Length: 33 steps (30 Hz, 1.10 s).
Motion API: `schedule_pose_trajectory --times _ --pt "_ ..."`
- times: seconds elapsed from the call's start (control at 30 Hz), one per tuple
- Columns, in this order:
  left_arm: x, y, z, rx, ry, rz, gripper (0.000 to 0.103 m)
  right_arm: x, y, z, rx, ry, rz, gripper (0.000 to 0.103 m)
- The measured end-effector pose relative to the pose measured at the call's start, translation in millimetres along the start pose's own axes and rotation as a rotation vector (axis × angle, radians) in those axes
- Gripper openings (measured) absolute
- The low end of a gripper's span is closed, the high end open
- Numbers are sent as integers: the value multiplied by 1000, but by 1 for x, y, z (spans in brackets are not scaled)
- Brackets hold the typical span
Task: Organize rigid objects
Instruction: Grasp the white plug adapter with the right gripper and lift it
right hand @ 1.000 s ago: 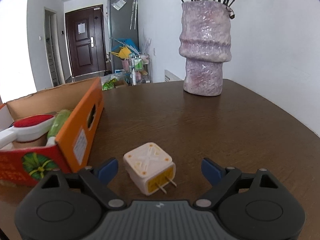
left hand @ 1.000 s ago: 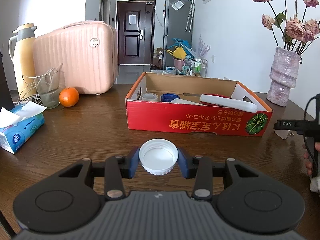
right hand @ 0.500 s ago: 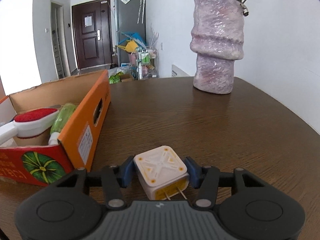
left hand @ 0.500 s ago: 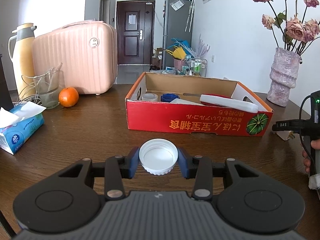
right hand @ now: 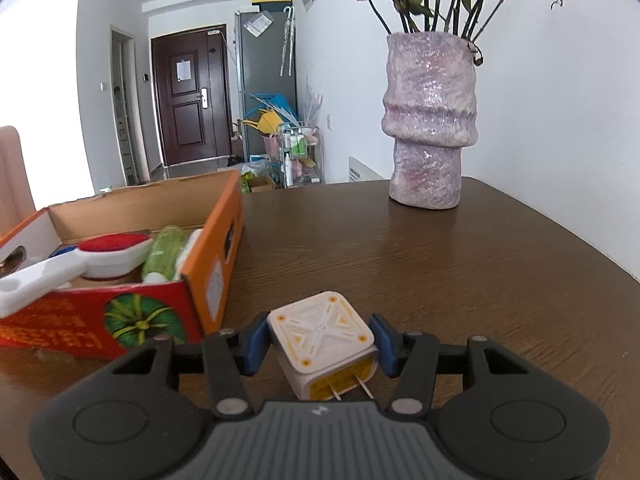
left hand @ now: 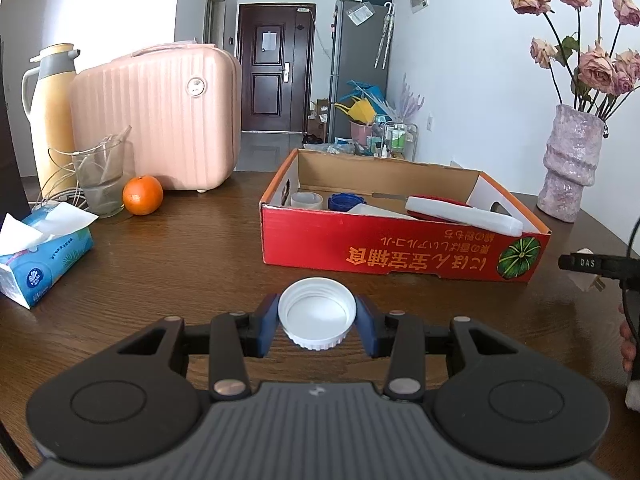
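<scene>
Right wrist view: right hand-held gripper is clamped on the plug adapter; both blue pads press its sides. 1 second earlier the jaws stood wide with the adapter loose between them on the worktop.
Change, right side: red cardboard box and vase appear from a shifted angle compared with 1 second earlier.
Plug adapter, orientation: patterned face up and tilted away; the 2 metal prongs point back toward the camera. Body is near cubic, so no long axis can be told.
Plug adapter, location: between the pads, just beside the box's near right corner.
Left wrist view: left hand-held gripper is closed on the white bottle cap; unchanged from 1 second earlier.
Bottle cap, orientation: open side up, round, no long axis.
Bottle cap, location: between the pads above the worktop, in front of the red cardboard box.
</scene>
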State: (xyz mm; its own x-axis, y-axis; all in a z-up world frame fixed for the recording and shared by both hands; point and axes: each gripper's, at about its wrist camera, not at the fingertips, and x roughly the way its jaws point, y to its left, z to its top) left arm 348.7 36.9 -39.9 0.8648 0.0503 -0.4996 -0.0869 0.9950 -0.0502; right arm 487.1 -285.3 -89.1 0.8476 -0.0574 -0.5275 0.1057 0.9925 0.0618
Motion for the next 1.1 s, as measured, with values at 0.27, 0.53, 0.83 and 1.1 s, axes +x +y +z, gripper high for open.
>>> schedule_pose_trajectory --times 0.27,0.53,0.83,1.1 --pt "-4 4 2 -8 -11 -1 42 -34 12 -13 -17 -26 45 53" --pt "-8 6 3 -11 -24 -5 42 -67 31 -27 -57 -48 114 52" --pt "-13 5 4 -13 -36 -13 42 -106 56 -41 -94 -83 199 52" --pt "-18 4 3 -11 -44 -22 42 -130 79 -53 -117 -92 273 52"
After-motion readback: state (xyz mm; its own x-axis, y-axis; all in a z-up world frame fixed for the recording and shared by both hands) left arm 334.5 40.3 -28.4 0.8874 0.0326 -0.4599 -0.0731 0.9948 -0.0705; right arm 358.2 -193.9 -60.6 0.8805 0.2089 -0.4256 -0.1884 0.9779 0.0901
